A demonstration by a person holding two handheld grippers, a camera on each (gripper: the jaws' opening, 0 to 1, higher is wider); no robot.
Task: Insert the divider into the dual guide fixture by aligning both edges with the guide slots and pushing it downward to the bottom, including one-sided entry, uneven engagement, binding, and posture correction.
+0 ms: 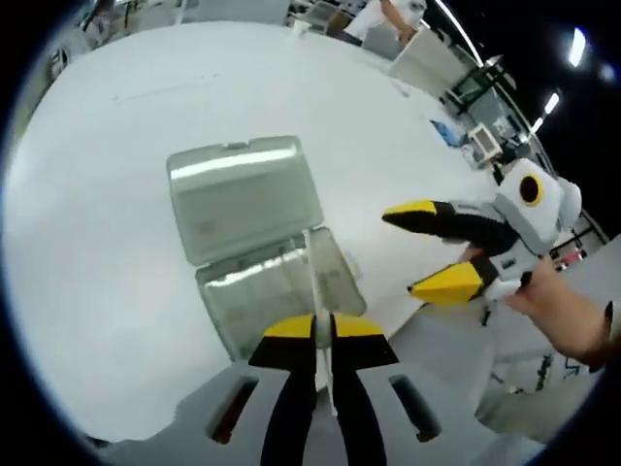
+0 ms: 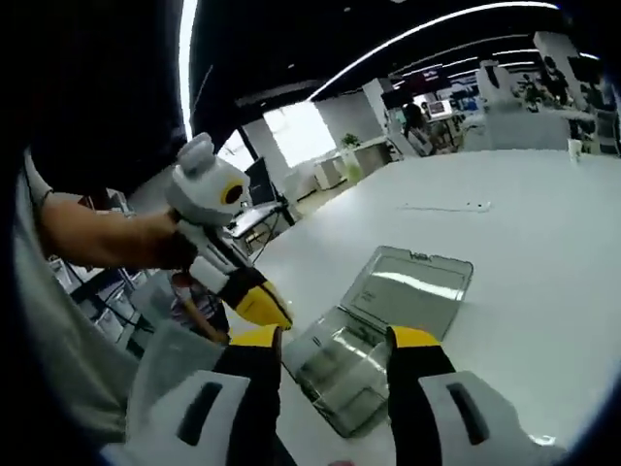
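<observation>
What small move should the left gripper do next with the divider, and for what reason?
Probably lower it a little. The left gripper is shut on the thin divider, which stands edge-on above the open clear case, seemingly not yet seated. The right gripper hangs open beside it.

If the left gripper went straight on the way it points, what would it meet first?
Probably the clear box just ahead: the divider held by the left gripper would reach its open tray first, though depth is unclear.

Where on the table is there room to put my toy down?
The white table is bare left of the clear box and beyond its open lid. It is crowded near the box, where the left claw holds the divider and the right claw hovers.
</observation>
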